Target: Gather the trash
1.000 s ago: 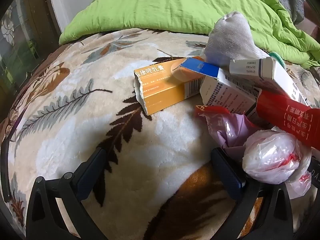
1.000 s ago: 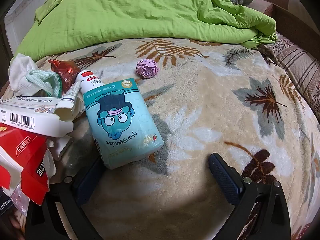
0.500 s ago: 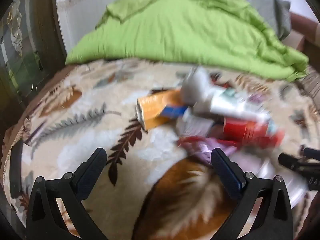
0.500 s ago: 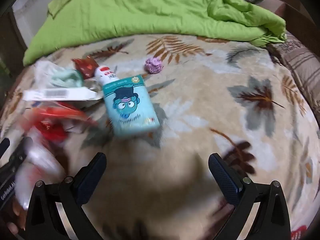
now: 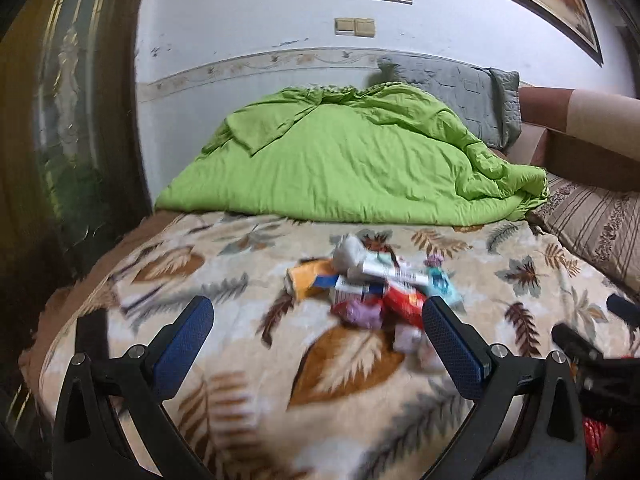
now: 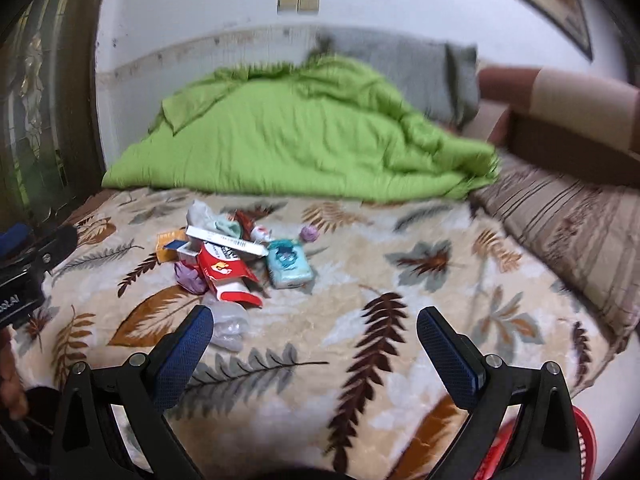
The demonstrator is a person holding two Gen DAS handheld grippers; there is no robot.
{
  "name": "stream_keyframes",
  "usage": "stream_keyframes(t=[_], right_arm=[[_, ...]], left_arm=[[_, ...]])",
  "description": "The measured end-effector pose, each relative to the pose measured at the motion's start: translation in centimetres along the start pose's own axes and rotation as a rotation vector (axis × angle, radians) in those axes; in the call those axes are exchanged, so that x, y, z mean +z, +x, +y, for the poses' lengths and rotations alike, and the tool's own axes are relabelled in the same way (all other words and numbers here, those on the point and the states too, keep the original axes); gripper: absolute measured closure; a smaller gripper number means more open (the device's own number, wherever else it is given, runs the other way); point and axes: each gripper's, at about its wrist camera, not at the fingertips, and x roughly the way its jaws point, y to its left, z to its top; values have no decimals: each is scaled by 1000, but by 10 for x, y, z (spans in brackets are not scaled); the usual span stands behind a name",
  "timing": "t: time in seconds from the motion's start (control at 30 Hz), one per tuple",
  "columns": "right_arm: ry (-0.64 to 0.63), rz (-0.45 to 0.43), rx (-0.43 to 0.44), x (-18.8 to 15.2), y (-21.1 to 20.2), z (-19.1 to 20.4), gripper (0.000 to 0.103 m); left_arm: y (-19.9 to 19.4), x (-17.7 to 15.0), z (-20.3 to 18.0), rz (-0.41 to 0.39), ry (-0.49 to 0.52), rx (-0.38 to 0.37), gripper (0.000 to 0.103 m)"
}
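A pile of trash lies on the leaf-patterned blanket (image 6: 400, 320): an orange box (image 5: 310, 278), a white box (image 6: 226, 239), a red box (image 6: 224, 274), a teal tissue pack (image 6: 289, 266), a purple crumpled wrapper (image 6: 191, 278), a clear plastic bag (image 6: 229, 326) and a small purple paper ball (image 6: 309, 233). My left gripper (image 5: 318, 322) is open and empty, held back from the pile. My right gripper (image 6: 314, 334) is open and empty, well short of the pile, which lies ahead to its left. Both views are blurred.
A green quilt (image 5: 340, 160) is heaped at the back of the bed, with a grey pillow (image 5: 452, 92) behind it. A striped pillow (image 6: 568, 220) lies at the right. A red basket rim (image 6: 582, 440) shows at the lower right. A dark wardrobe (image 5: 60, 120) stands at the left.
Both grippers have pulled back and up from the trash pile, so the whole bed and wall now show. Both stayed open and empty.
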Motion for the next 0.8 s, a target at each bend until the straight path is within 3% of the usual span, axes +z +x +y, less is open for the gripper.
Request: stream_keyframes(t=[0.17,0.33,0.8], right_arm=[[1,-16,1,-17,-31,-5,0],[16,4,-7,-22,-31,-8,0],[6,58,-10,-27,-22,-5,0]], left_arm=[[-31,-28,4,1,20,5,0],[-28,-31,15,30,-31,39,0],[-17,-33,8,69,8,30,0]])
